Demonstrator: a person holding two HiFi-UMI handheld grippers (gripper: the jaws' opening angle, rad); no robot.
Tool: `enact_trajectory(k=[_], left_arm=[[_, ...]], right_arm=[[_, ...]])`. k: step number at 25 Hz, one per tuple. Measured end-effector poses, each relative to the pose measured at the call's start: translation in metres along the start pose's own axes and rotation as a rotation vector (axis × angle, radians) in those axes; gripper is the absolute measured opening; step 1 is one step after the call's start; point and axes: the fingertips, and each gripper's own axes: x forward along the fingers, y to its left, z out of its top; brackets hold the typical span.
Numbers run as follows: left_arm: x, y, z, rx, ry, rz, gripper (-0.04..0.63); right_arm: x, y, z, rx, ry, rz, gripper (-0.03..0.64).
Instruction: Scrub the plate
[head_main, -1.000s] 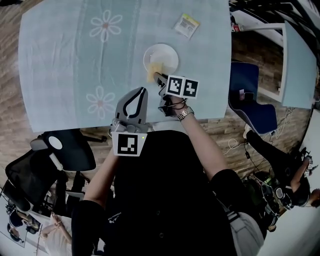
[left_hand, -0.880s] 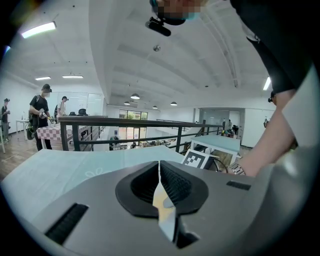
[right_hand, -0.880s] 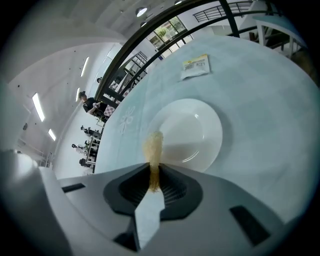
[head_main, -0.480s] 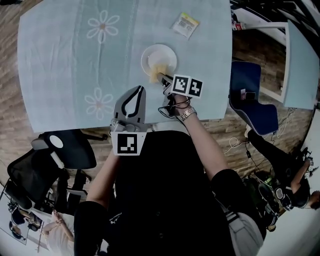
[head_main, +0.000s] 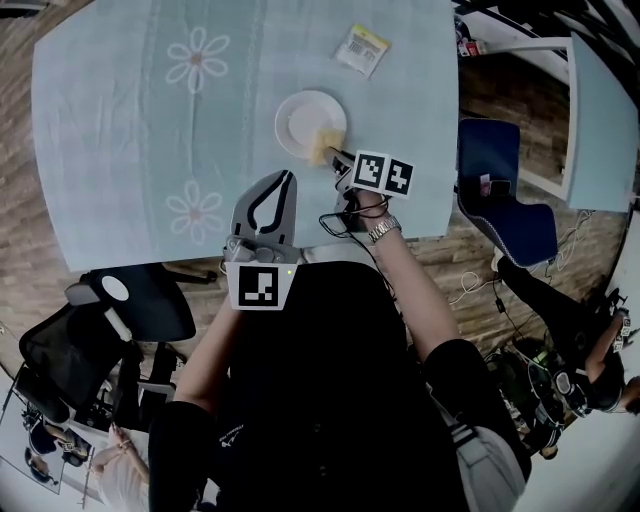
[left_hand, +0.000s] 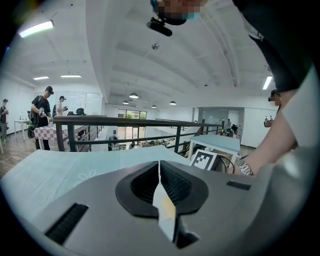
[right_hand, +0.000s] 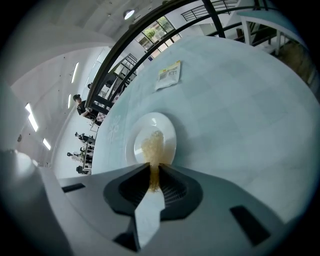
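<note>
A white plate (head_main: 303, 120) lies on the pale blue flowered tablecloth (head_main: 130, 130), near the table's front edge. My right gripper (head_main: 337, 157) is shut on a yellow sponge (head_main: 326, 144), which rests on the plate's near right rim. In the right gripper view the sponge (right_hand: 153, 146) runs from between the jaws of the right gripper (right_hand: 154, 172) onto the plate (right_hand: 166, 130). My left gripper (head_main: 286, 180) hovers at the table's front edge, left of the right one. It is shut and empty. The left gripper (left_hand: 160, 167) points level, away across the table.
A small yellow-and-white packet (head_main: 361, 50) lies beyond the plate, also in the right gripper view (right_hand: 168, 74). A blue chair (head_main: 500, 190) stands right of the table and a black chair (head_main: 125, 300) at front left. A white table (head_main: 592, 130) is further right.
The right gripper has slid the sponge across the plate from its near left side to its near right rim. The left gripper has stayed put.
</note>
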Motion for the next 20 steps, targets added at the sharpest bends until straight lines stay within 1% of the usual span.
enact_trajectory(k=[4, 7, 10, 11, 13, 16, 18, 20], left_arm=[[-0.002, 0.004, 0.009, 0.041, -0.038, 0.005, 0.021], [-0.005, 0.005, 0.007, 0.011, -0.048, 0.013, 0.021], [-0.007, 0.004, 0.007, 0.044, -0.043, -0.003, 0.021], [-0.008, 0.003, 0.007, 0.054, -0.043, -0.009, 0.021], [-0.011, 0.003, 0.009, 0.062, -0.055, -0.014, 0.021], [-0.018, 0.003, 0.007, 0.047, -0.055, -0.013, 0.021], [-0.024, 0.002, 0.004, 0.046, -0.049, -0.020, 0.021], [-0.031, 0.000, 0.006, 0.049, -0.074, -0.026, 0.021]], right_arm=[[-0.008, -0.010, 0.005, -0.003, -0.011, -0.029, 0.055], [-0.013, -0.016, 0.008, -0.004, -0.028, -0.049, 0.055], [-0.018, -0.019, 0.011, -0.008, -0.053, -0.069, 0.056], [-0.020, -0.020, 0.012, -0.023, -0.066, -0.084, 0.055], [-0.025, -0.021, 0.015, -0.090, -0.096, -0.132, 0.055], [-0.033, -0.018, 0.020, -0.196, -0.153, -0.208, 0.055], [-0.042, -0.013, 0.024, -0.231, -0.207, -0.241, 0.055], [-0.054, -0.004, 0.028, -0.272, -0.275, -0.266, 0.055]])
